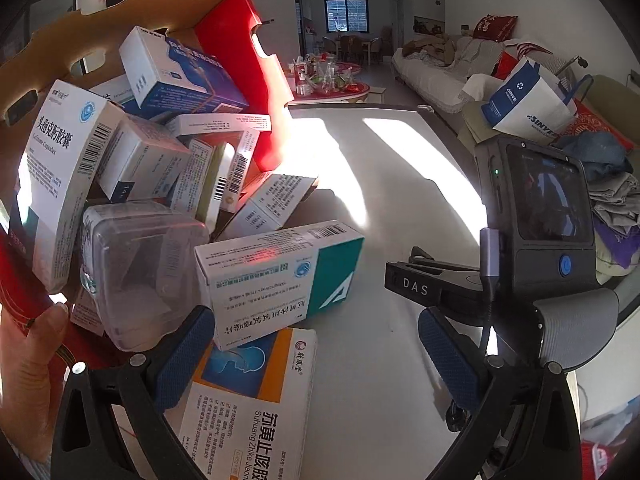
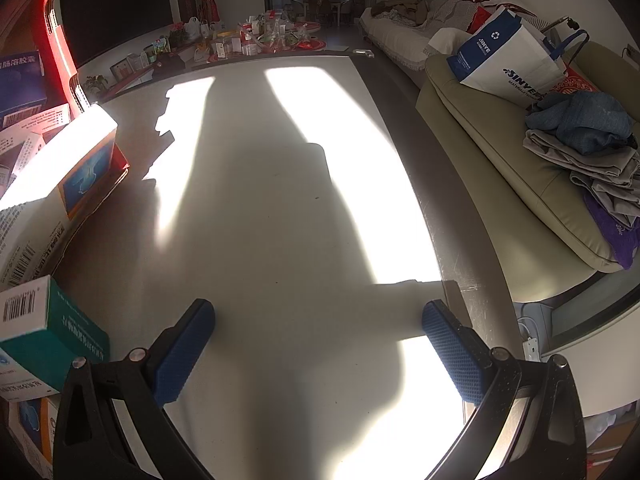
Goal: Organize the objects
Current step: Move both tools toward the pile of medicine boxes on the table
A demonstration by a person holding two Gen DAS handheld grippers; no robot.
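A red cardboard box [image 1: 240,60] lies tipped on the white table [image 1: 392,208], and several medicine boxes spill from it. A teal-and-white box [image 1: 280,276] leans on an orange-and-white box [image 1: 248,408] that lies flat by my left gripper's left finger. A clear plastic case [image 1: 140,268] sits left of them. My left gripper [image 1: 316,356] is open, holding nothing. A hand [image 1: 28,360] holds the red box's edge. My right gripper [image 2: 318,354] is open over bare table [image 2: 280,220], with the teal box [image 2: 52,336] and a sunlit white box [image 2: 52,168] to its left.
The right gripper's camera unit [image 1: 536,216] stands close on the right in the left wrist view. A sofa [image 2: 500,152] with a paper bag [image 2: 504,60] and folded clothes [image 2: 588,148] runs past the table's right edge. A cluttered low table [image 2: 272,40] lies beyond.
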